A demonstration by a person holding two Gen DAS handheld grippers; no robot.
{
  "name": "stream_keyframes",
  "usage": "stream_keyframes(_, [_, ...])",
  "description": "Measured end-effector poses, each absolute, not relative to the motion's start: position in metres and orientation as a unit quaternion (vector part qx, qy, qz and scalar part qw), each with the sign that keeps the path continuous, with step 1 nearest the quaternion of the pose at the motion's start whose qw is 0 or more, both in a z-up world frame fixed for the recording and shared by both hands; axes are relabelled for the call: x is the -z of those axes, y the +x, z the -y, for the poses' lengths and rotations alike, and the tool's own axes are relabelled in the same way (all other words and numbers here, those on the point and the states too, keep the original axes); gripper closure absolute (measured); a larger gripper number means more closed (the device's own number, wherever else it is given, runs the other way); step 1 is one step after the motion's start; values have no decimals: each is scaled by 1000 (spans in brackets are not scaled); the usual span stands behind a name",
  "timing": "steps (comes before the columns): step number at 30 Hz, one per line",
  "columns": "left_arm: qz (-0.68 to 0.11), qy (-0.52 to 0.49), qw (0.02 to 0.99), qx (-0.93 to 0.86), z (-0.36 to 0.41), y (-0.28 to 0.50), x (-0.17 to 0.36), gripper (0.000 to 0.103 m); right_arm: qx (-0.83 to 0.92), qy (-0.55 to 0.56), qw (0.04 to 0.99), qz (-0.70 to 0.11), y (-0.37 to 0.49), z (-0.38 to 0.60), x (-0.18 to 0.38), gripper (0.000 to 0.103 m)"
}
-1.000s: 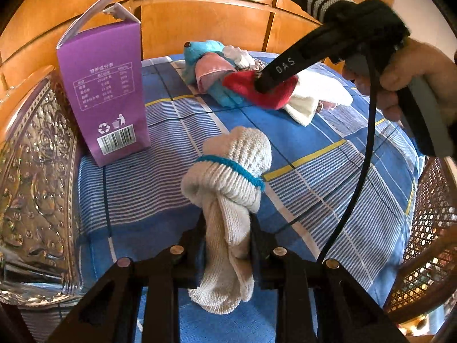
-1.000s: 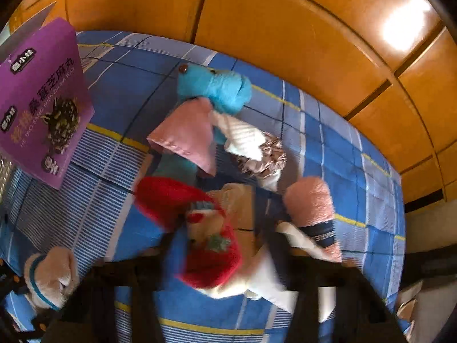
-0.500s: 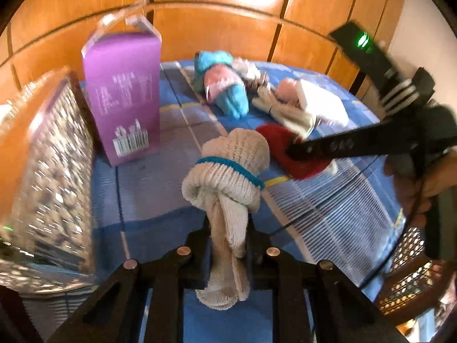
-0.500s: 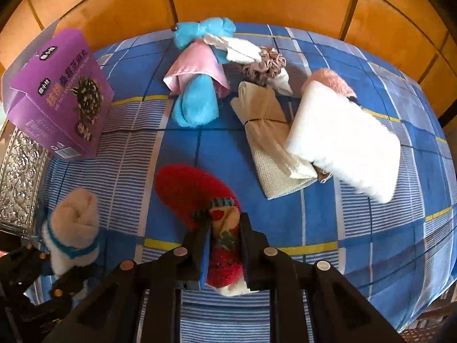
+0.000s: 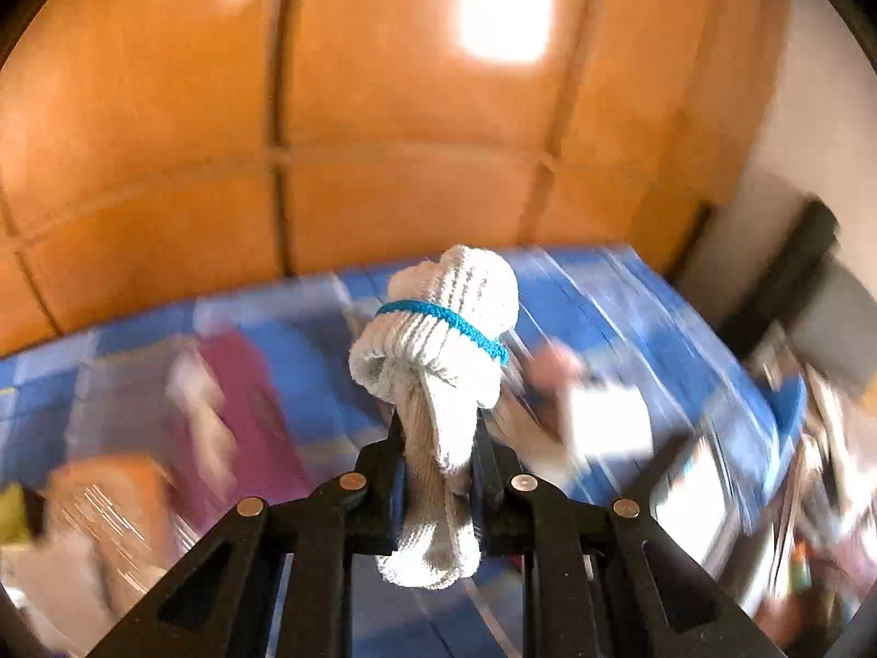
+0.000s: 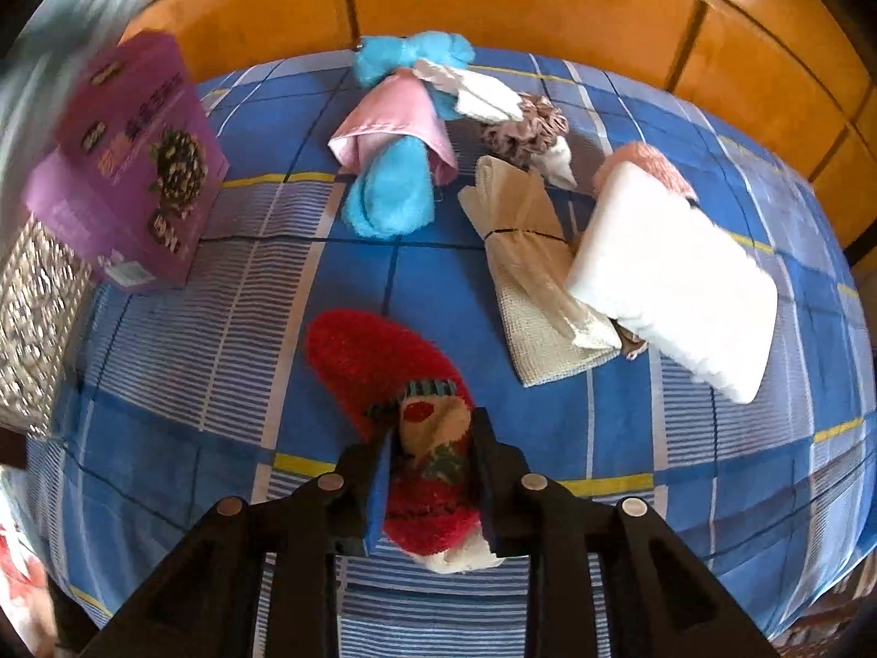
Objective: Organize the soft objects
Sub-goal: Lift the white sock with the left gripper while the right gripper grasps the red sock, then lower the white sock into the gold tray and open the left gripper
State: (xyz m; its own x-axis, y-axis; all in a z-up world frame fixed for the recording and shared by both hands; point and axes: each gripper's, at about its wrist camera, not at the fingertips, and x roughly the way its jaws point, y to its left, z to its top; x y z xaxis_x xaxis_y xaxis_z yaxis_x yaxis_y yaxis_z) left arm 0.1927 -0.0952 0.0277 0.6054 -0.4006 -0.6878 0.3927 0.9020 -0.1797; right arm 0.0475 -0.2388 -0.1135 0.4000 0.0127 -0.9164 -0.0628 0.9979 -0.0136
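In the left wrist view, my left gripper (image 5: 436,438) is shut on the tail of a rolled white sock (image 5: 438,329) with a blue band. It holds the sock high above the blue checked cloth (image 5: 630,318), and everything below is blurred. In the right wrist view, my right gripper (image 6: 433,438) points steeply down at a fluffy red patterned sock (image 6: 372,356) lying on the checked cloth (image 6: 219,384). Its jaws are opening, and the sock's cuff end still fills the gap between the pads.
A purple carton (image 6: 126,175) stands at the left beside an embossed silver box (image 6: 33,301). Further back lie a blue plush piece (image 6: 392,197) under a pink cloth (image 6: 394,126), a brown scrunchie (image 6: 526,126), a tied beige cloth (image 6: 531,274) and a folded white towel (image 6: 674,285). Orange wood panelling rises behind.
My left gripper rose sharply with the white sock, so its view now shows mostly the wall. My right gripper carried the red sock from the pile down to the near cloth and stopped.
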Motion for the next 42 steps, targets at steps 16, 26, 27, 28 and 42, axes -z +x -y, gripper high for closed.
stream_keyframes(16, [-350, -142, 924, -51, -177, 140, -22, 85, -19, -73, 841, -536, 43, 226, 115, 74])
stream_keyframes(26, [-373, -230, 892, -114, -236, 47, 39, 84, -14, -95, 844, -528, 37, 218, 114, 74])
stream_keyframes(27, [-378, -239, 887, -114, -236, 43, 45, 84, -13, -96, 844, -528, 37, 218, 114, 74])
stream_keyframes(28, [-388, -244, 882, -111, -235, 37, 52, 83, -13, -96, 844, -528, 36, 217, 113, 74])
stream_keyframes(42, [-402, -194, 886, -124, -210, 7, 70, 31, -8, -99, 845, -526, 36, 218, 115, 76])
